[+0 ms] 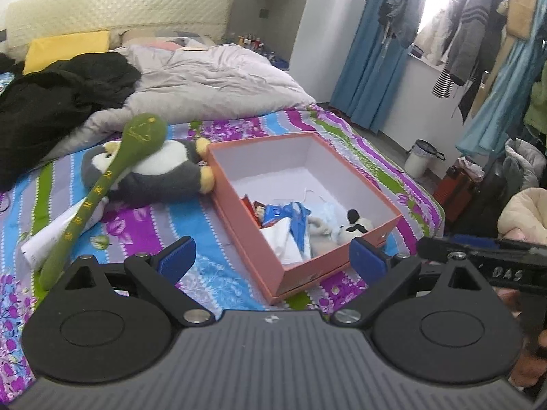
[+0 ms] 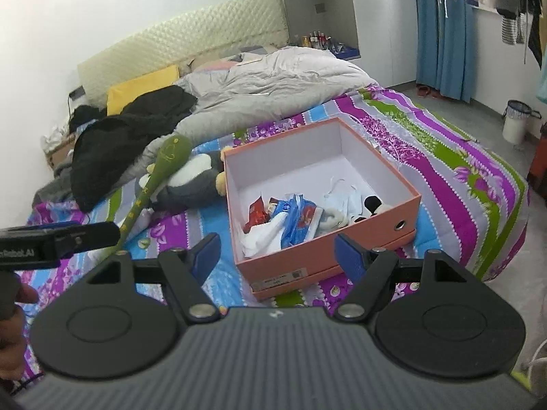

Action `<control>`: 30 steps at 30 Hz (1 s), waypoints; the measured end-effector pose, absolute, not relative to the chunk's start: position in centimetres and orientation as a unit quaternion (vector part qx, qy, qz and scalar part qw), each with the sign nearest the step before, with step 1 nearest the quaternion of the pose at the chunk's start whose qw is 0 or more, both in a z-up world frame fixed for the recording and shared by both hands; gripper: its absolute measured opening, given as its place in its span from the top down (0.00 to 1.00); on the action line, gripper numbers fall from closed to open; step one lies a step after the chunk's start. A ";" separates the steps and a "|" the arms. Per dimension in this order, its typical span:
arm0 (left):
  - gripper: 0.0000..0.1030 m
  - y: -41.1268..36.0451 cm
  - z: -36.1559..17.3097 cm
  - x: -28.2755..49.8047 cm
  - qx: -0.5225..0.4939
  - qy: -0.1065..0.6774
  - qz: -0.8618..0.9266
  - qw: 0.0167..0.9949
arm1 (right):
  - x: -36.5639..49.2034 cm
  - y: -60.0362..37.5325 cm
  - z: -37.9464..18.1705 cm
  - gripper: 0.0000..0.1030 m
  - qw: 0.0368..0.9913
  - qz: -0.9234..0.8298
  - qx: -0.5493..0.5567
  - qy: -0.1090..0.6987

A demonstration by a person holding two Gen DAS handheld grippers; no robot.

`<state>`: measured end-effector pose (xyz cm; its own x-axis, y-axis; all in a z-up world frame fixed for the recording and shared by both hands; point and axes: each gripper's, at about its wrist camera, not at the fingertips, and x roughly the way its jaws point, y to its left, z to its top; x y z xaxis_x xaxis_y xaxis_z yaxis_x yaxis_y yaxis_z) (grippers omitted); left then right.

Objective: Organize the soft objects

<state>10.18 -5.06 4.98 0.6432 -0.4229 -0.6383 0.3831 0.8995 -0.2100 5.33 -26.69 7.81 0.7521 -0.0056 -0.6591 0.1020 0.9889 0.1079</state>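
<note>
An open orange box (image 1: 246,201) (image 2: 328,256) stands on the bed and holds wrappers, a face mask and a small panda plush (image 1: 355,227) (image 2: 372,205). A grey and white penguin plush (image 1: 160,177) (image 2: 191,179) lies left of the box, touching it. A long green plush stick (image 1: 102,184) (image 2: 160,167) lies across the penguin. My left gripper (image 1: 273,259) is open and empty above the box's near corner. My right gripper (image 2: 277,254) is open and empty above the box's near wall.
The bed has a striped floral sheet (image 1: 212,273), a grey duvet (image 1: 212,78) and black clothes (image 1: 51,102) at the back. A white tube (image 1: 54,235) lies under the green stick. A white bin (image 2: 516,124) stands on the floor at the right.
</note>
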 end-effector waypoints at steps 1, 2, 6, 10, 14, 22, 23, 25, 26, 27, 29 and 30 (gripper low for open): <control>0.05 -4.7 5.1 10.2 -0.028 0.359 -0.219 0.907 | 5.4 -26.4 8.3 0.27 0.933 -0.027 0.061 0.354; 0.05 -4.4 5.2 10.3 -0.028 0.360 -0.215 0.908 | 5.5 -25.9 8.9 0.27 0.931 -0.025 0.052 0.360; 0.05 -3.4 5.5 10.6 -0.029 0.364 -0.198 0.910 | 5.1 -24.2 12.6 0.27 0.929 -0.008 0.037 0.369; 0.05 -2.6 4.7 11.0 -0.037 0.377 -0.179 0.908 | 4.6 -22.6 15.7 0.27 0.918 0.012 0.058 0.392; 0.05 -2.5 2.5 11.1 -0.042 0.401 -0.168 0.900 | 4.7 -21.3 16.6 0.27 0.900 0.036 0.078 0.428; 0.05 -4.0 -4.0 11.4 -0.032 0.461 -0.165 0.871 | 6.2 -20.6 14.1 0.27 0.872 0.019 0.034 0.488; 0.05 -4.0 -4.8 11.5 -0.035 0.464 -0.168 0.869 | 6.4 -20.7 13.9 0.27 0.872 0.017 0.027 0.488; 0.06 -4.1 -6.2 12.0 -0.037 0.477 -0.166 0.863 | 6.9 -20.5 13.3 0.27 0.868 0.014 0.008 0.496; 0.06 -4.2 -6.9 12.3 -0.036 0.482 -0.164 0.860 | 7.2 -20.4 12.8 0.27 0.865 0.018 0.000 0.501; 0.06 -4.3 -7.5 12.7 -0.036 0.487 -0.161 0.858 | 7.7 -20.3 12.3 0.27 0.861 0.023 -0.012 0.509; 0.06 -4.4 -8.8 13.4 -0.043 0.497 -0.159 0.852 | 8.8 -20.2 11.6 0.27 0.855 0.024 -0.028 0.518; 0.06 -4.5 -9.4 13.7 -0.046 0.502 -0.160 0.849 | 9.5 -20.3 11.4 0.27 0.855 0.023 -0.034 0.517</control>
<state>13.69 -4.45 -9.39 0.4449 -0.3176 -0.8374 0.2256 0.9446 -0.2384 9.52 -20.29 11.45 0.4639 0.0034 -0.8859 -0.0746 0.9966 -0.0353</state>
